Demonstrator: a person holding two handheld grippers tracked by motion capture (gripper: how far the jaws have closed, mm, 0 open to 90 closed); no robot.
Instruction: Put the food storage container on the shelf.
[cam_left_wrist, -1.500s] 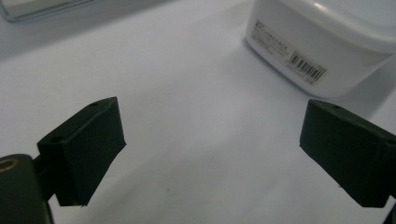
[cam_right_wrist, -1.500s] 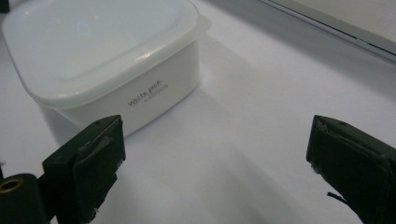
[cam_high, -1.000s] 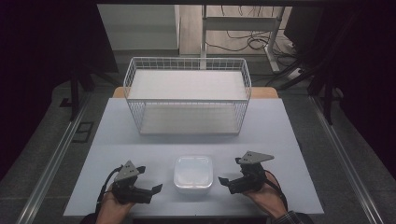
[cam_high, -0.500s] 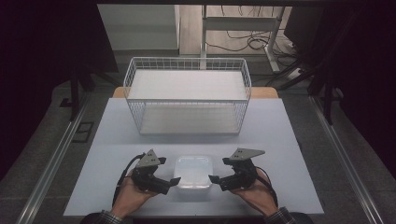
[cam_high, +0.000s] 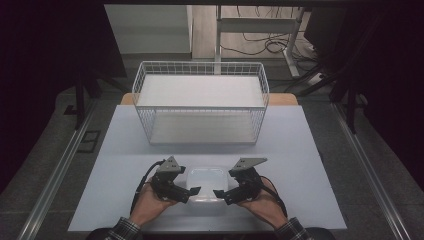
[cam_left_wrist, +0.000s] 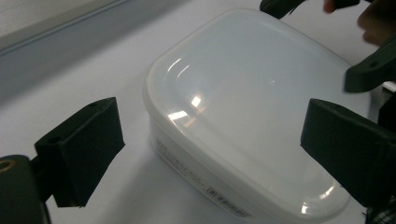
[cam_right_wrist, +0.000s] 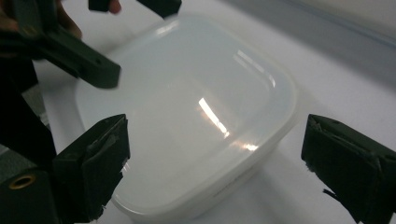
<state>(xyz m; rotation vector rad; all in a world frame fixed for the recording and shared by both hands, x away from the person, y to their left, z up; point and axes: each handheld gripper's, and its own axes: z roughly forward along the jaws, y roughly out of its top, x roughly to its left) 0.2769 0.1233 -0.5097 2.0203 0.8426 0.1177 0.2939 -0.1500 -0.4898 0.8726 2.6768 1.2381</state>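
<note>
Two grippers, left (cam_high: 192, 191) and right (cam_high: 218, 194), jaws wide and empty, flanking a lidded plastic container (cam_high: 206, 183) near the table (cam_high: 310, 165) front edge. Probably light, stiff, slick; best clamped across opposite side walls below the lid rim.

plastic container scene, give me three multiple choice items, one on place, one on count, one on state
1. Where does the plastic container sit?
A. inside the wire basket
B. on the table, between the two claws
C. on the floor

2. How many wire baskets stand on the table?
A. one
B. two
C. three

3. How is the left claw?
A. shut on the container
B. open, jaws either side of a container corner
C. shut on a cable

Answers: 1 B, the high view shows it flanked by the left claw and the right claw. 2 A, a single white basket stands behind. 3 B, both pads stand clear of the lid.
</note>
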